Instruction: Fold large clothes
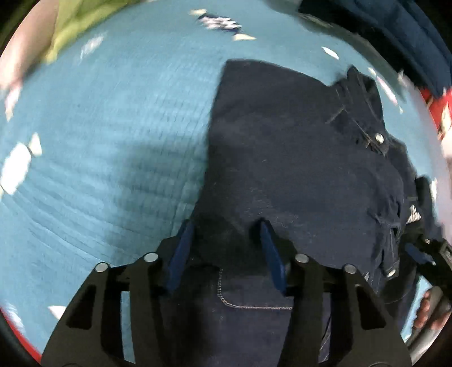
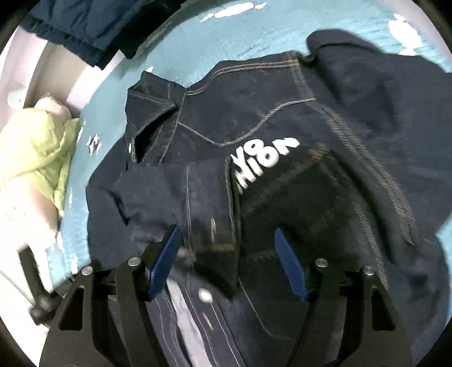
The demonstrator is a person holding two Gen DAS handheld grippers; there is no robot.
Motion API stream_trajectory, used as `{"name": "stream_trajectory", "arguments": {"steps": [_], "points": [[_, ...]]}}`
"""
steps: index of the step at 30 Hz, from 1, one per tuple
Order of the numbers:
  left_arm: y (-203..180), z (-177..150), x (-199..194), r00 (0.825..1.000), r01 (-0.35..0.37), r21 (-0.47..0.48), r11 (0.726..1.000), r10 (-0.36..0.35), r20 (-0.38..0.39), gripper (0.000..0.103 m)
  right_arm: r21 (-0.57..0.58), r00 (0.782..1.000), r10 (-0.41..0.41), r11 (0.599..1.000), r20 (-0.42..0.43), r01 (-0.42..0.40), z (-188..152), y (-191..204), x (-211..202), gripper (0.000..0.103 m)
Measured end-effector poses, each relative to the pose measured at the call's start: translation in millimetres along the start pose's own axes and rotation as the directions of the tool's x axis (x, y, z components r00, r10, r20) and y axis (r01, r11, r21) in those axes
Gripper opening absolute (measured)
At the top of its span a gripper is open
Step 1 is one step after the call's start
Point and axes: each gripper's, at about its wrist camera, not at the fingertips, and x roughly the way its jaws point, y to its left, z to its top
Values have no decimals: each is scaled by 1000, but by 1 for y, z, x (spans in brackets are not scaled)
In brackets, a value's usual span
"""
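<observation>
We hover both grippers over the dark denim jacket [image 2: 282,158] on the bed [image 1: 99,141]. Our left gripper [image 1: 226,225] gapes half-wide, empty, above its plain hem end; our right gripper [image 2: 226,234] gapes wider, empty, nearer the collar [image 2: 152,107].

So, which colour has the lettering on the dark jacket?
White lettering on the dark navy denim jacket; clearest in the right wrist view.

A light blue bedspread [image 1: 113,135] with white shapes is covering the surface, ribbed in texture. In the right wrist view, a lime green blanket [image 2: 42,152] is lying at 9 o'clock beside a white wall [image 2: 50,70]. Dark blue cloth [image 2: 84,25] is hanging at 11 o'clock. Soft light is falling evenly.
</observation>
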Motion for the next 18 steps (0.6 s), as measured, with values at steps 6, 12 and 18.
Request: {"name": "stream_trajectory", "arguments": {"steps": [6, 12, 18], "points": [[-1, -4, -2, 999, -21, -4, 1000, 21, 46, 44, -18, 996, 70, 997, -53, -71, 0, 19, -2, 51], [6, 0, -2, 1000, 22, -14, 1000, -22, 21, 43, -13, 998, -31, 999, -47, 30, -11, 11, 12, 50], [15, -2, -4, 998, 58, -9, 998, -58, 27, 43, 71, 998, 63, 996, -8, -63, -10, -9, 10, 50]]}}
